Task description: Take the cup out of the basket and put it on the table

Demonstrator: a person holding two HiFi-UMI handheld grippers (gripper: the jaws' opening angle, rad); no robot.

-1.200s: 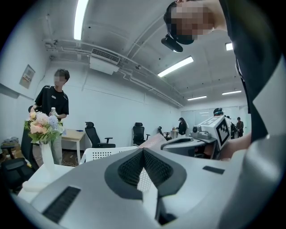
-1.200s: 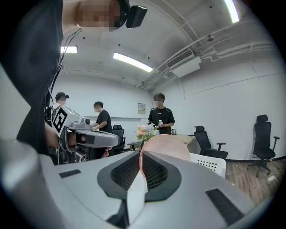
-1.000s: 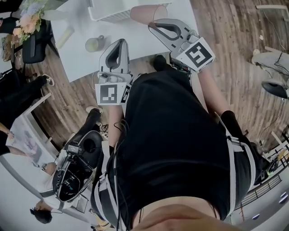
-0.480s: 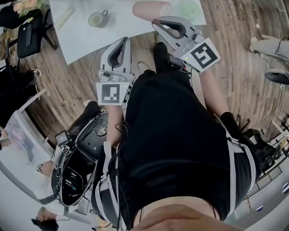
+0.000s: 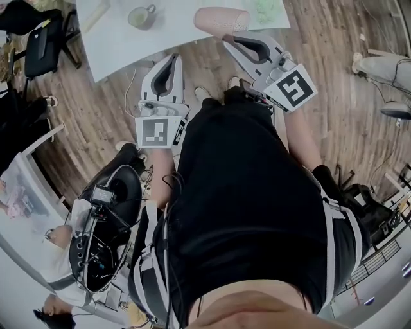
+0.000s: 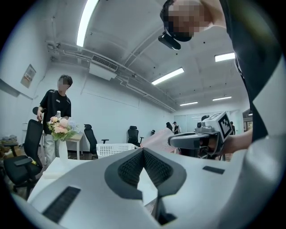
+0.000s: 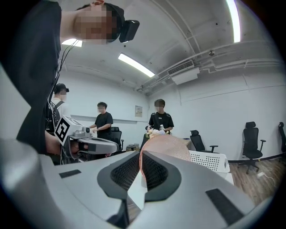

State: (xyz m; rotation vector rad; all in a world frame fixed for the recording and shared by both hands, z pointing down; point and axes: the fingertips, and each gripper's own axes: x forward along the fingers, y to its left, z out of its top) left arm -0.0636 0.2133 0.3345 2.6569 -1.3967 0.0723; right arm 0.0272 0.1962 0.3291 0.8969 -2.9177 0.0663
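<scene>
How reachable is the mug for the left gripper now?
Probably yes: the left gripper is empty, and only bare table lies between it and the mug; its shut jaws must open first.

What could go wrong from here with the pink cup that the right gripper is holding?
The right gripper pinches only the thin wall of the pink cup, which is tipped sideways in the head view, so it could swivel or slip out. The cup also seems to hang near the edge of the table; let go there on its side, it may roll off.
</scene>
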